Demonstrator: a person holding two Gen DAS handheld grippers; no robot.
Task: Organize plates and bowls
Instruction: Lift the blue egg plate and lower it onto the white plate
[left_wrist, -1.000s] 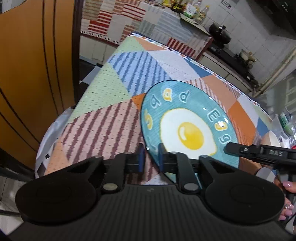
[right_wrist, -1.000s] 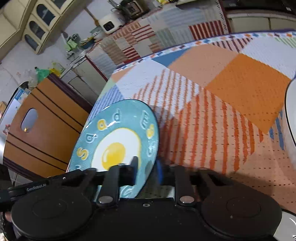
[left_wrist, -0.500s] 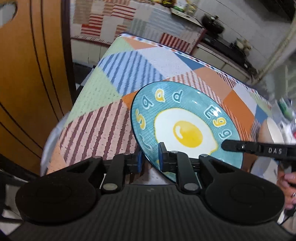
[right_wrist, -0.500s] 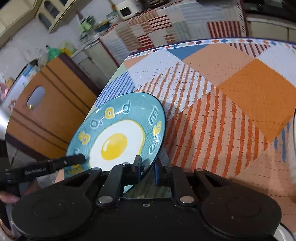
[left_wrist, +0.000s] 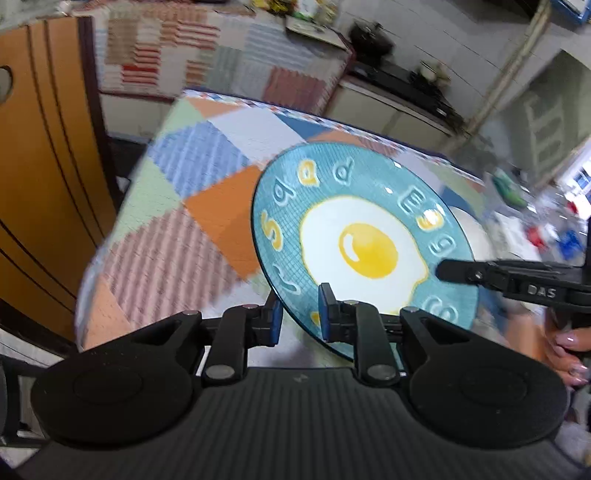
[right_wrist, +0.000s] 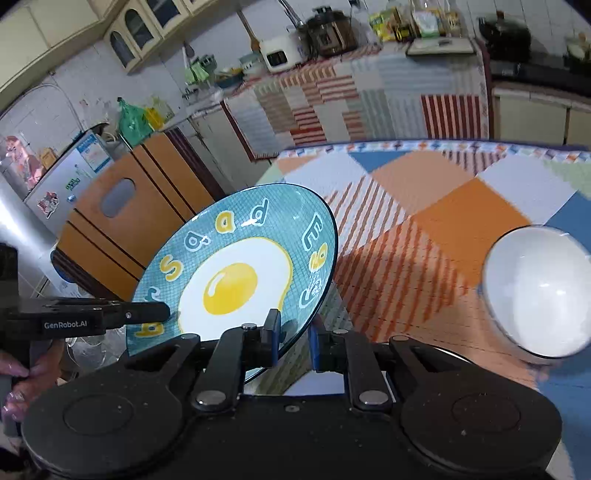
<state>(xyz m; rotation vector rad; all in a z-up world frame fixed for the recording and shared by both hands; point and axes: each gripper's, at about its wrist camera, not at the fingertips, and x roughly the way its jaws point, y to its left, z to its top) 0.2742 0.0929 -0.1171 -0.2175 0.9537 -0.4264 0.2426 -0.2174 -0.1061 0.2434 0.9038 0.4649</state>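
Note:
A teal plate (left_wrist: 365, 240) printed with a fried egg and letters hangs tilted above the patchwork tablecloth (left_wrist: 192, 206). My left gripper (left_wrist: 300, 314) is shut on its near-left rim. From the right side, the right gripper (left_wrist: 443, 271) reaches over the rim. In the right wrist view the same plate (right_wrist: 236, 273) is clamped at its near-right rim by my right gripper (right_wrist: 293, 332), and the left gripper (right_wrist: 162, 314) bites the opposite edge. A white bowl (right_wrist: 539, 291) sits on the table to the right; it peeks out behind the plate (left_wrist: 476, 236) in the left wrist view.
An orange wooden cabinet (left_wrist: 44, 166) stands left of the table, and a fridge (right_wrist: 66, 177) behind it. A kitchen counter (right_wrist: 332, 74) with appliances and bottles runs along the far wall. A person's hand (left_wrist: 572, 343) holds the right gripper's handle.
Both grippers have risen with the plate, which now hangs higher over the table. The white bowl has come fully into the right wrist view.

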